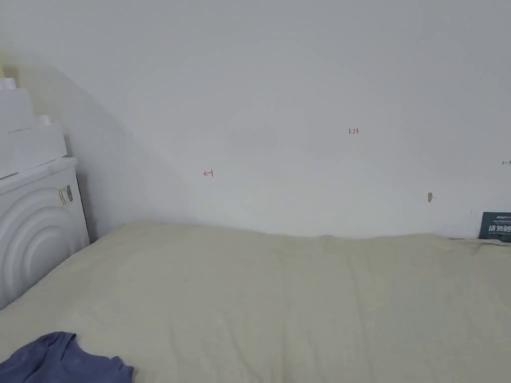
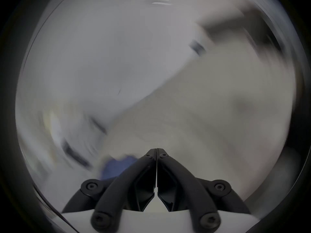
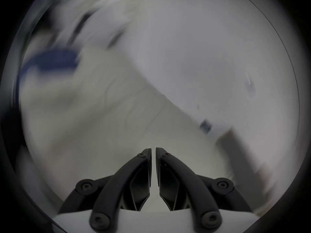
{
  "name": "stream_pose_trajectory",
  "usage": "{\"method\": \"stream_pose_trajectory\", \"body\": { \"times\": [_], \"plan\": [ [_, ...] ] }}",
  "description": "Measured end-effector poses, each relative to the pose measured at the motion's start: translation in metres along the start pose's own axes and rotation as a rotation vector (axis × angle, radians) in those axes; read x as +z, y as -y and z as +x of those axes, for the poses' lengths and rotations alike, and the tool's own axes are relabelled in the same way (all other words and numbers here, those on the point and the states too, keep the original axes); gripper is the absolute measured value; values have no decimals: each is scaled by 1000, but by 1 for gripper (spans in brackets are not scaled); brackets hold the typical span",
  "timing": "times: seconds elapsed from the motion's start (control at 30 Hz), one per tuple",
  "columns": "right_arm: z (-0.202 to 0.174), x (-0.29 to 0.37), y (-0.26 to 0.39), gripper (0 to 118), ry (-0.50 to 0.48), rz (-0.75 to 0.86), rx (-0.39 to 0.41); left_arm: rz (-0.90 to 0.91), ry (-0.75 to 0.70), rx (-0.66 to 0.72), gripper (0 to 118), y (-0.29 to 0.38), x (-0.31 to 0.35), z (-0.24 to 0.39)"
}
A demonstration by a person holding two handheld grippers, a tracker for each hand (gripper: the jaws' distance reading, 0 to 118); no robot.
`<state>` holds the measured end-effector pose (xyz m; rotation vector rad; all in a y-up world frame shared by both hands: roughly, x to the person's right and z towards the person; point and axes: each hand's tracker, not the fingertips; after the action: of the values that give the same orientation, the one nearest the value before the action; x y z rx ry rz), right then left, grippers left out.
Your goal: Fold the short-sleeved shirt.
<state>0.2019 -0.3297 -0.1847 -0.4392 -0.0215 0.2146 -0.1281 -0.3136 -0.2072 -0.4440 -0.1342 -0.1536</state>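
Blue shirt (image 1: 60, 360) lies bunched on the bed (image 1: 299, 299), unfolded; from my left tongs (image 2: 156, 150) it sits just behind and to the left of the tips, a blue smear (image 2: 117, 165). From my right tongs (image 3: 153, 149) it's well off, far upper left (image 3: 55, 60). Both gripper views are motion-blurred.

Left tongs: jaws closed together, nothing between them. Right tongs: a thin slit between the jaws, nothing held.

Handling, my guess: light, limp knit cloth that will sag and crumple, not slippery, not fragile. Best to pinch at the shoulder seams or hem corners, one per tongs, and spread it flat first. Which edge is which I can't tell from the bunched part showing.

Surface: the bed has a pale beige cover with soft wrinkles, so the cloth may drag on it. Beyond: plain white wall (image 1: 299, 99), white ribbed cabinet (image 1: 35, 234) to the left, white boxes (image 1: 25, 134) stacked on top.
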Motion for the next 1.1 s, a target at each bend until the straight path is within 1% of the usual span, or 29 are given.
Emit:
{"method": "stream_pose_trajectory", "body": {
  "times": [0.03, 0.07, 0.1, 0.13, 0.17, 0.2, 0.23, 0.27, 0.3, 0.37, 0.4, 0.43, 0.5, 0.57, 0.67, 0.8, 0.9, 1.1],
  "plan": [
    [8, 5, 4, 6, -29, 37, -221, 16, 43, 224, 1, 3, 4, -10],
    [10, 10, 13, 6, -53, 70, -432, 37, 37, 399, 1, 8, 5, -14],
    [9, 12, 19, 6, -74, 91, -557, 81, 19, 470, 1, 16, 6, -10],
    [5, 13, 24, 6, -108, 91, -601, 107, 32, 485, 1, 18, 6, -7],
    [2, 12, 22, 6, -119, 55, -565, 94, 95, 476, 1, 17, 6, -7],
    [1, 11, 19, 6, -121, 42, -493, 59, 148, 369, 2, 15, 6, -5],
    [-2, 12, 16, 6, -110, 30, -412, 46, 117, 304, 2, 14, 6, 7],
    [-10, 12, 13, 6, -63, 36, -355, 42, 48, 252, 2, 14, 8, 14],
    [-12, 14, 12, 6, -33, 53, -342, 50, 16, 226, 2, 16, 9, 18],
    [-11, 14, 9, 6, -78, 49, -343, 40, 74, 231, 2, 16, 7, 21],
    [-15, 14, 8, 6, -76, 48, -339, 31, 89, 236, 2, 16, 7, 22],
    [-18, 15, 7, 6, -71, 57, -322, 33, 82, 236, 2, 15, 8, 25],
    [-22, 17, 4, 6, -56, 70, -251, 42, 69, 209, 2, 14, 9, 29],
    [-24, 18, 3, 6, -61, 70, -245, 44, 78, 179, 2, 13, 9, 31],
    [-23, 17, 2, 6, -84, 65, -250, 44, 79, 190, 2, 11, 9, 29],
    [-23, 16, 2, 6, -77, 65, -243, 44, 65, 188, 2, 10, 9, 27],
    [-21, 15, 1, 6, -81, 66, -259, 46, 67, 190, 2, 11, 9, 24],
    [-21, 17, 1, 6, -87, 71, -256, 38, 63, 200, 2, 14, 8, 20]
  ]
}}
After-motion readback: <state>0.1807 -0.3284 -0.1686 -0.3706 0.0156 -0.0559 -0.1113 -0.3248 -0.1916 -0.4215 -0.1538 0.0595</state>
